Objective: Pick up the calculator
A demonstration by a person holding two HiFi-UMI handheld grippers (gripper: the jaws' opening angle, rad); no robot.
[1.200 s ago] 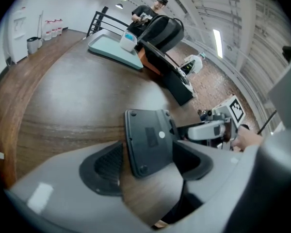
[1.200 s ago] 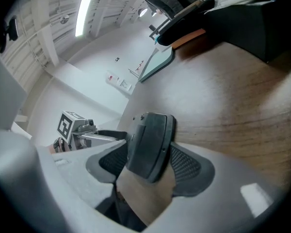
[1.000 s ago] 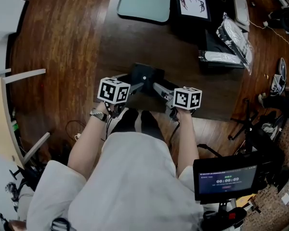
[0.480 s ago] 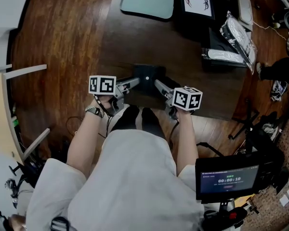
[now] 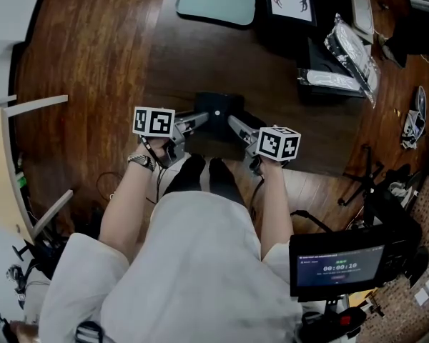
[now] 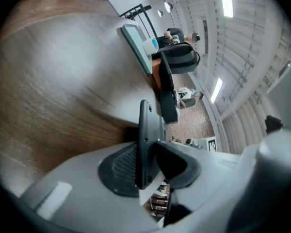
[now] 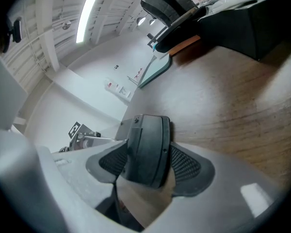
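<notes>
The left gripper is closing on the calculator. In the left gripper view the dark slab stands edge-on between the jaws, with the left pad flat on one face and the right pad seemingly meeting the other, so it looks like a grip just taking hold. The right gripper is clenched on the same slab, which sits squarely between its two mesh pads.

Beyond both sets of jaws, the calculator's body runs forward, away from the person, over the table. Each gripper has only its near end.

In the head view the grippers converge on it in a shallow V, left from the left and right from the right, with the calculator at the point where they meet, close to the table's near edge. Neither hand is nearer, since both are already on it.

I cannot tell whether it is clear of the wood yet. My judgement is that the lift depends on both hands rising together, because the far, unheld length can sag or twist if one leads.
</notes>
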